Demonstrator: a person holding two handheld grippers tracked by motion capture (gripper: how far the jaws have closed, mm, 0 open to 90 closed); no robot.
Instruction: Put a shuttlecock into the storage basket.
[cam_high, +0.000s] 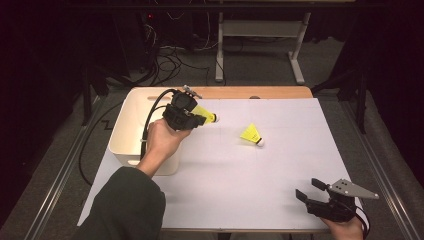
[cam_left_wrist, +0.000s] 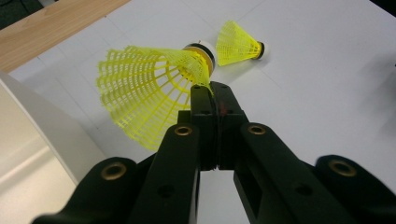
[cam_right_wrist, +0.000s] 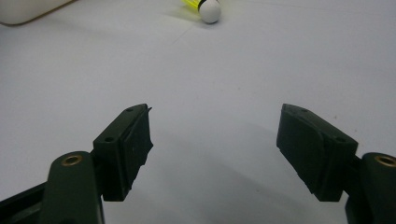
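Left tongs (cam_left_wrist: 215, 91) pinch a shuttlecock's (cam_left_wrist: 144, 88) skirt edge; right tongs (cam_right_wrist: 215, 140) gape wide, holding nothing.

On the surface (cam_high: 225, 170), a bin (cam_high: 131, 131) sits at the left edge, and the left claw (cam_high: 200, 119) is raised just to its right, near the far side, pinching the skirt rim of one shuttlecock (cam_high: 206, 114) whose cork points right. A second shuttlecock (cam_high: 252, 135) lies on the surface to the right of the first, apart from it, roughly in the middle. The right claw (cam_high: 309, 191) rests at the near right corner, well apart from both, jaws spread with nothing between them.
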